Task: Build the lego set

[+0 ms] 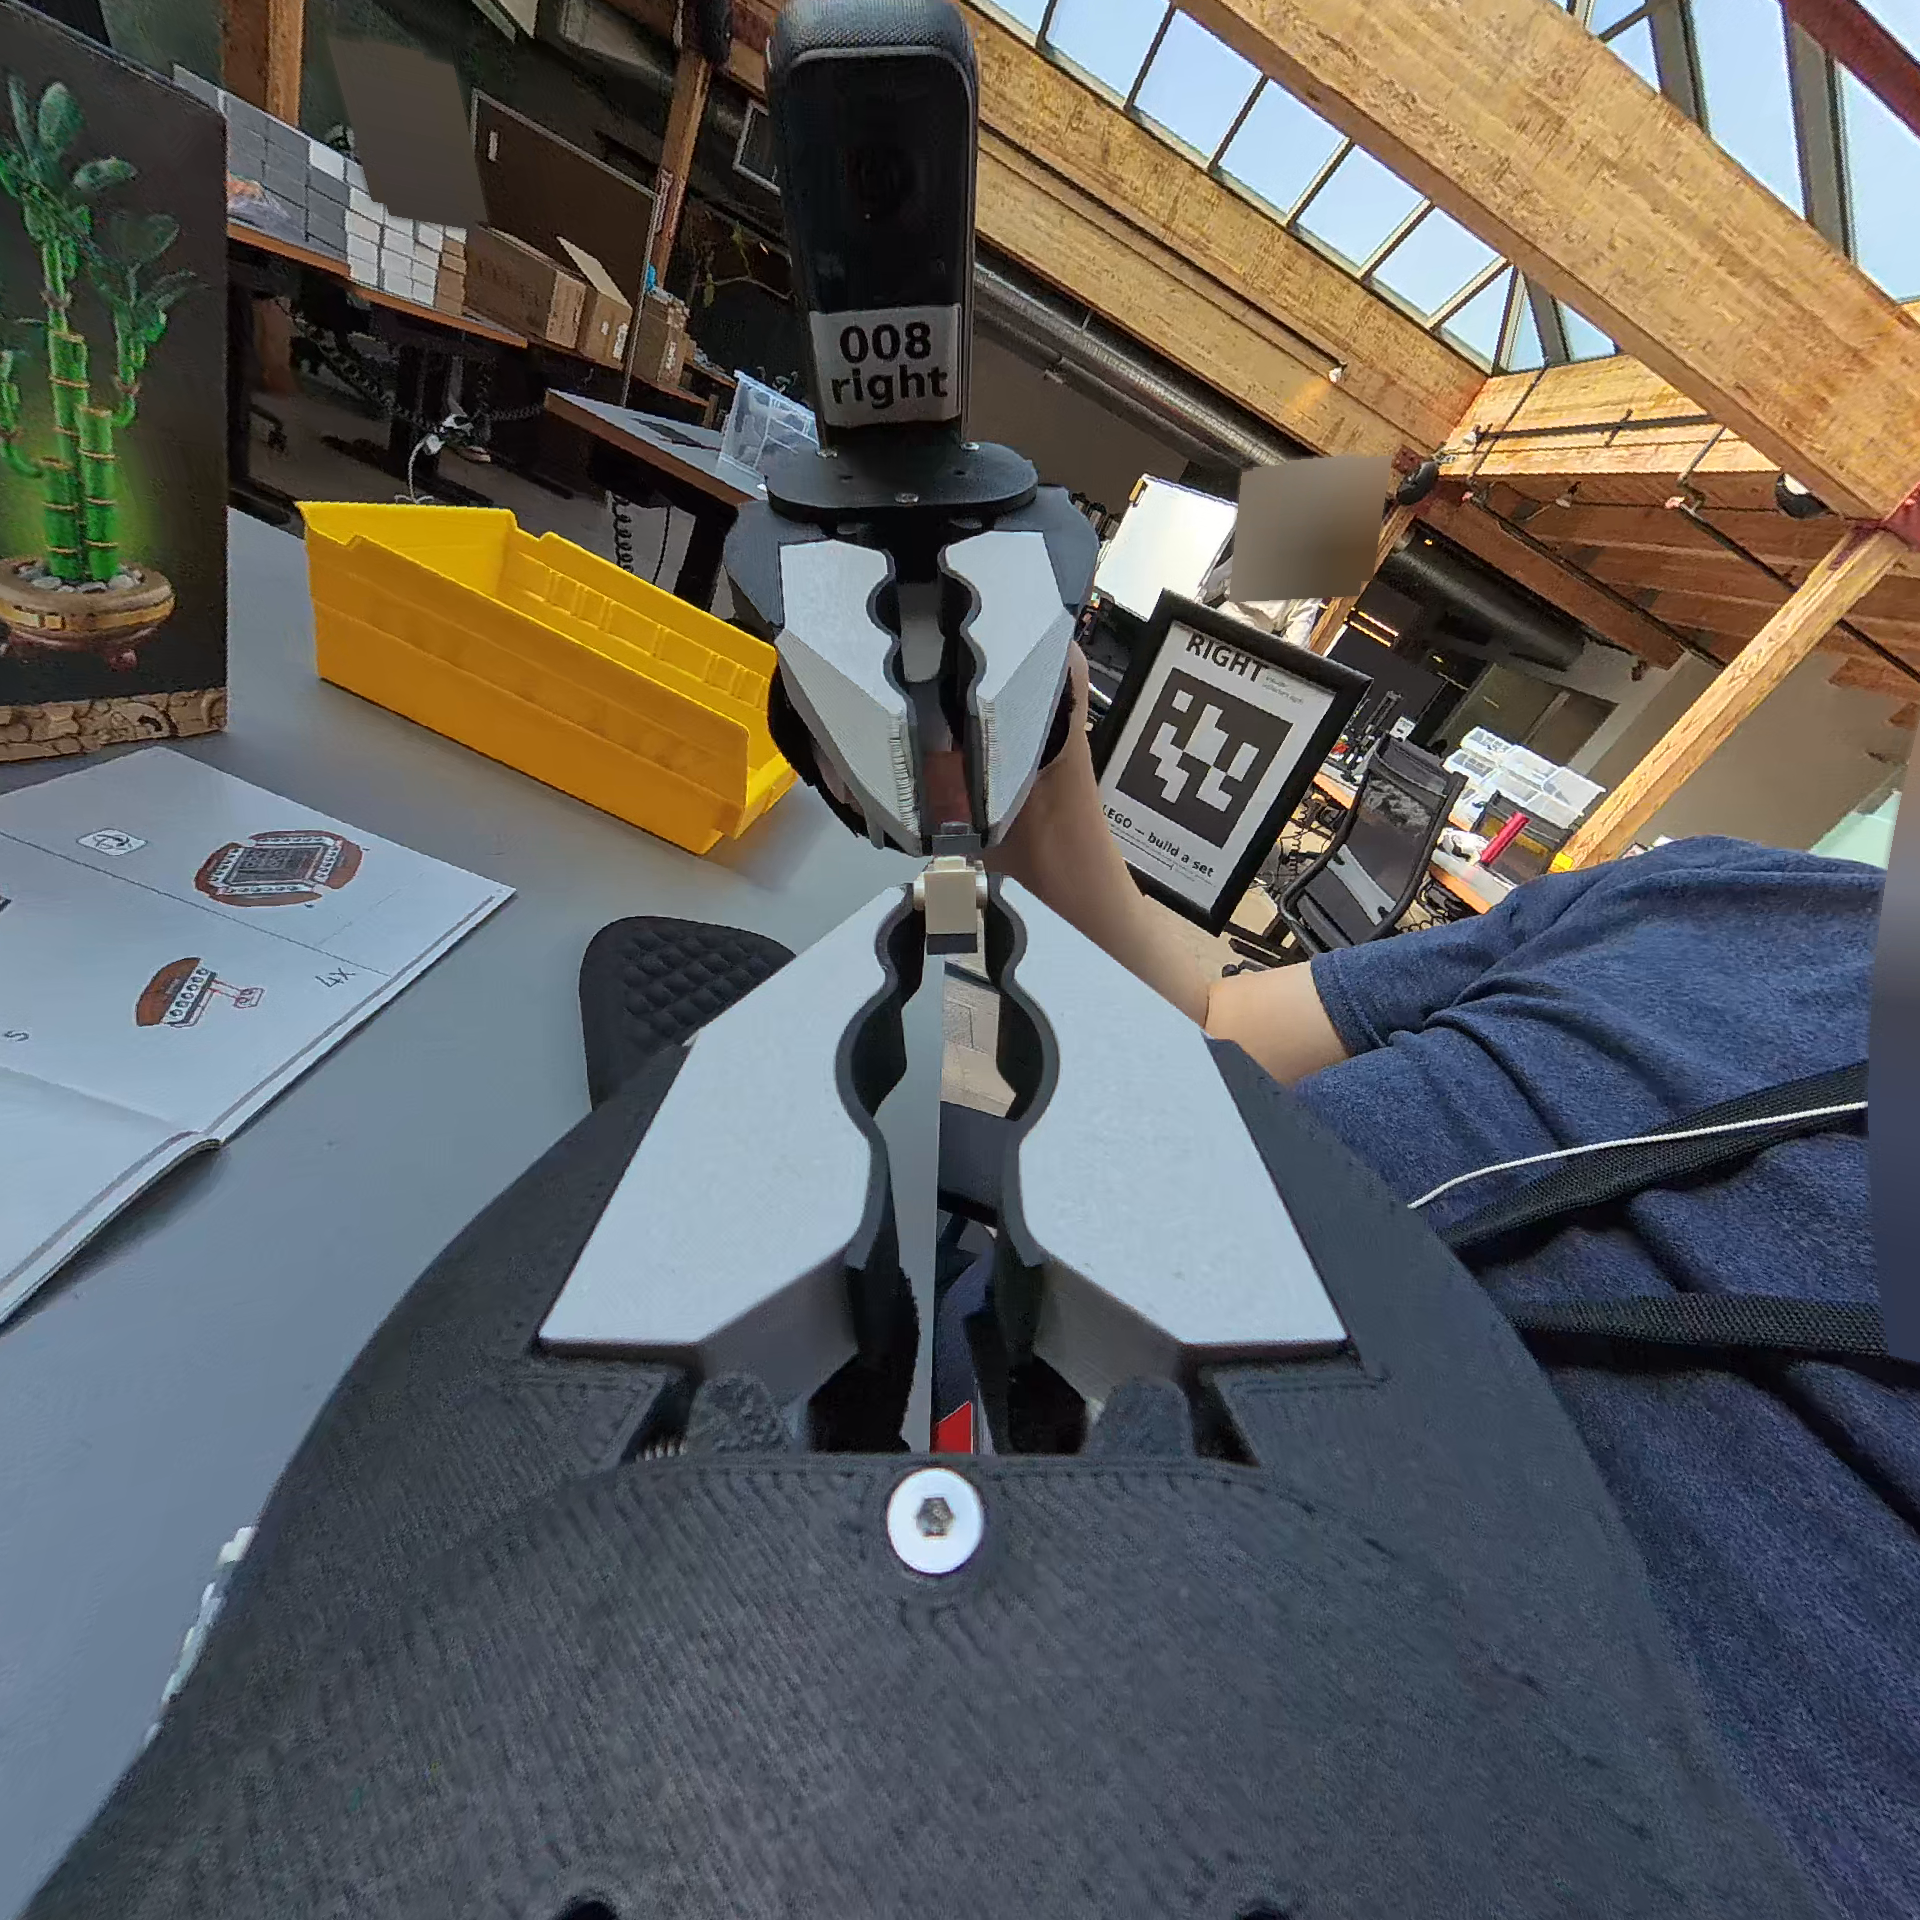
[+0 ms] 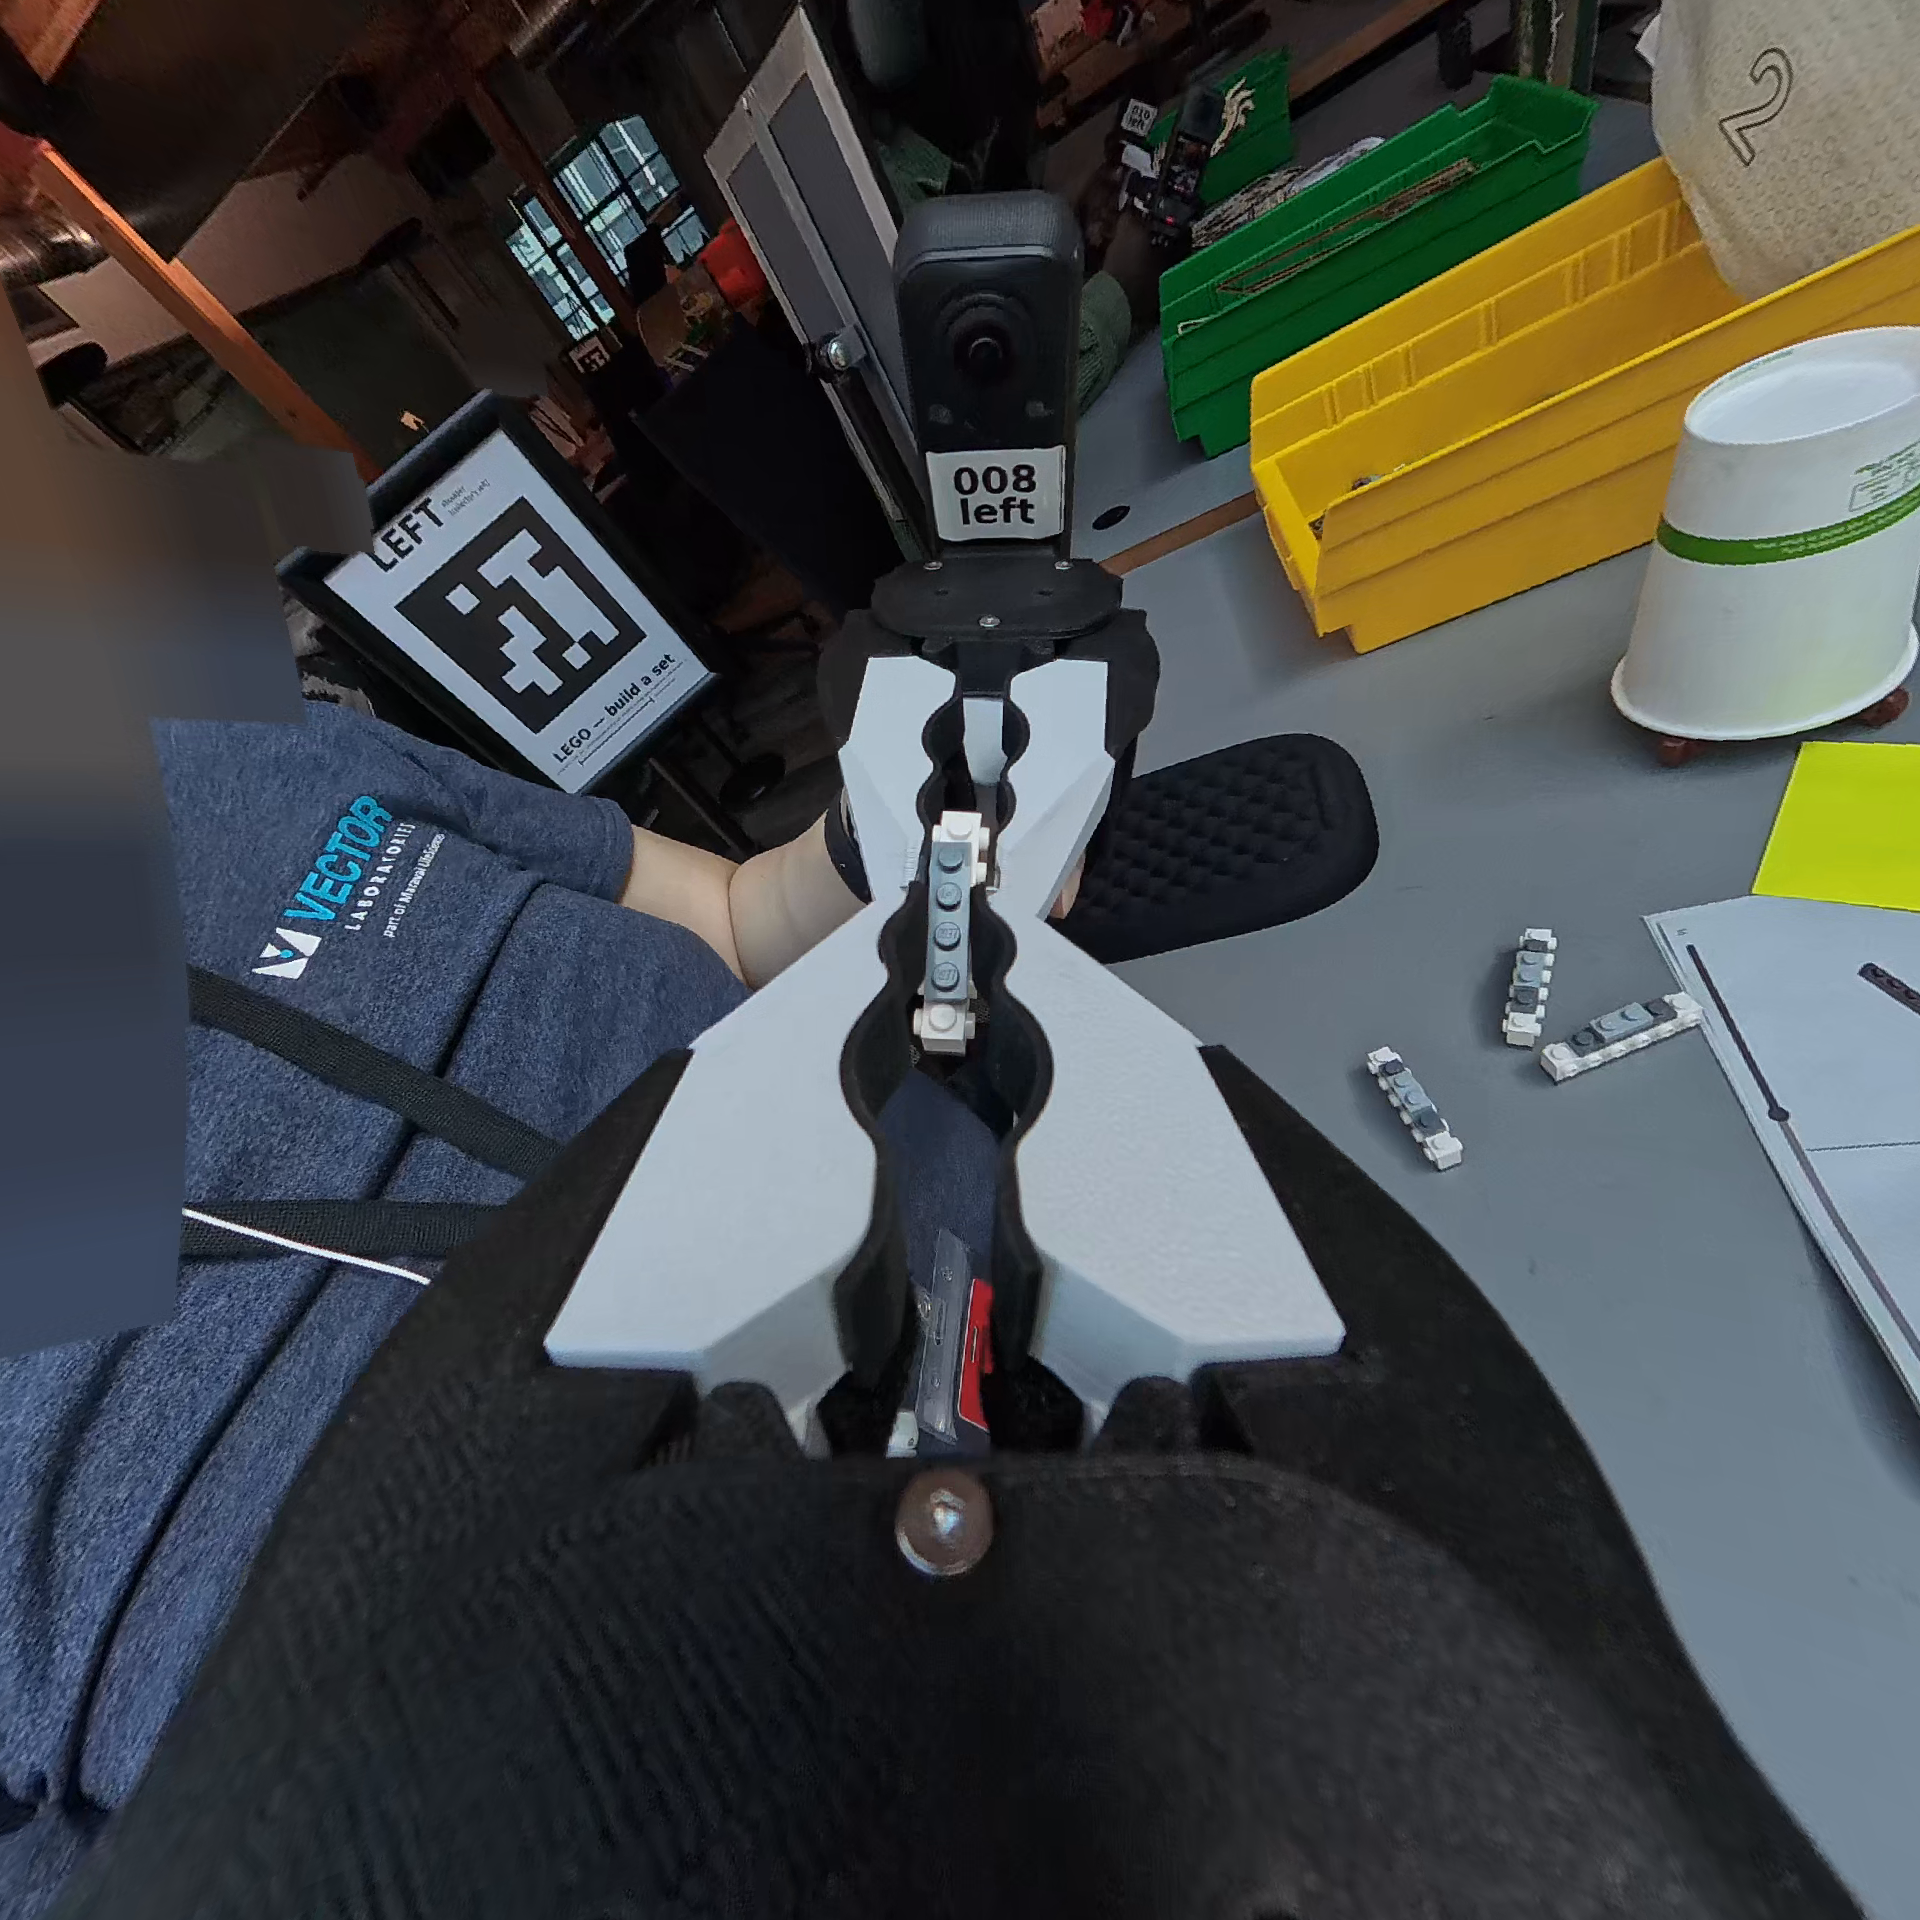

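Observation:
My two grippers face each other tip to tip above the table edge. My left gripper (image 1: 948, 891) is shut on the white end of a small grey-and-white lego strip (image 1: 951, 904). In the right wrist view the strip (image 2: 943, 935) is a grey studded plate with white pieces at both ends. It lies along the gap of my right gripper (image 2: 945, 902), which is shut on it. The right gripper (image 1: 949, 836) shows opposite in the left wrist view, and the left gripper (image 2: 971, 831) opposite in the right wrist view. Three similar strips (image 2: 1418, 1107) (image 2: 1529, 985) (image 2: 1621, 1034) lie on the grey table.
An open instruction booklet (image 1: 208, 935) (image 2: 1829, 1091) lies on the table (image 1: 312, 1351). A yellow bin (image 1: 540, 665) (image 2: 1507, 416), a green bin (image 2: 1371, 239), an upturned white cup (image 2: 1777, 551) and the set's box (image 1: 104, 416) stand around. A black chair back (image 2: 1216, 842) and a person's torso are close by.

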### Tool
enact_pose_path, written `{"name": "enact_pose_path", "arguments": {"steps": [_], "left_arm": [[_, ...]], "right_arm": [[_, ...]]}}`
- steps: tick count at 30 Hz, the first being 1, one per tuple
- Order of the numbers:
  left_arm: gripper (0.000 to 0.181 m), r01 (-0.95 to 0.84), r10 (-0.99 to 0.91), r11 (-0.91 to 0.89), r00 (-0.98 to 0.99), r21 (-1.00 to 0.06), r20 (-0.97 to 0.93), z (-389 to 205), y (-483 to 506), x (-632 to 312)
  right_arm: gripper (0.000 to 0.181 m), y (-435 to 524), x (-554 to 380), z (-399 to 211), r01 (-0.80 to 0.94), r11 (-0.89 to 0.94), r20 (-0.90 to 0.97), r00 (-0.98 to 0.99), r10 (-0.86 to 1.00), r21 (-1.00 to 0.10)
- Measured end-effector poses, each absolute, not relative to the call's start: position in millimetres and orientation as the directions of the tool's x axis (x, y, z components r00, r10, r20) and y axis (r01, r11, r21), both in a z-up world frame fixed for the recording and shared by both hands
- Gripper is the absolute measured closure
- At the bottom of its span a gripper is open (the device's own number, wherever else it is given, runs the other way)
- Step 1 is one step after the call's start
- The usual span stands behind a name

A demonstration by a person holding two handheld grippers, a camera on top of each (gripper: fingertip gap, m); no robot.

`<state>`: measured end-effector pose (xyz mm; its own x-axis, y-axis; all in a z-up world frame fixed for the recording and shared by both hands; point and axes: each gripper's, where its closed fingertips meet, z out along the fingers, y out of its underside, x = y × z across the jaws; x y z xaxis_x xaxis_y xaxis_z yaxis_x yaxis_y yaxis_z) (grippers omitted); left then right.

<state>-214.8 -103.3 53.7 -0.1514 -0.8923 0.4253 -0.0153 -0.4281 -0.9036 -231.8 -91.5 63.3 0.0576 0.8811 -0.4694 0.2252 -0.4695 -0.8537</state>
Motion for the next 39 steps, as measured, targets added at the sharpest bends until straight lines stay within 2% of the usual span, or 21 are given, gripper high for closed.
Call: {"name": "enact_pose_path", "arguments": {"steps": [15,20,27,34,39], "left_arm": [[0.173,0.034,-0.935,-0.339,-0.12,-0.94,0.333,69,-123,-225],[0.173,0.045,-0.95,-0.295,-0.124,-0.954,0.288,76,-135,-227],[0.173,0.144,-0.964,-0.241,-0.15,-0.96,0.219,119,-152,-235],[0.173,0.239,-0.99,-0.126,-0.09,-0.963,0.107,181,-166,-248],[0.173,0.262,-0.99,-0.134,-0.072,-0.956,0.119,201,-173,-251]], "right_arm": [[0.175,-112,-244,78,0.183,-0.446,-0.431,0.121,0.894,-0.876],[0.175,-125,-247,86,0.24,-0.372,-0.348,0.136,0.927,-0.897],[0.175,-144,-256,129,0.293,-0.294,-0.275,0.106,0.956,-0.91],[0.174,-159,-268,188,0.391,-0.086,-0.026,0.155,0.988,-0.916],[0.173,-166,-272,205,0.414,-0.035,0.029,0.149,0.988,-0.91]]}}
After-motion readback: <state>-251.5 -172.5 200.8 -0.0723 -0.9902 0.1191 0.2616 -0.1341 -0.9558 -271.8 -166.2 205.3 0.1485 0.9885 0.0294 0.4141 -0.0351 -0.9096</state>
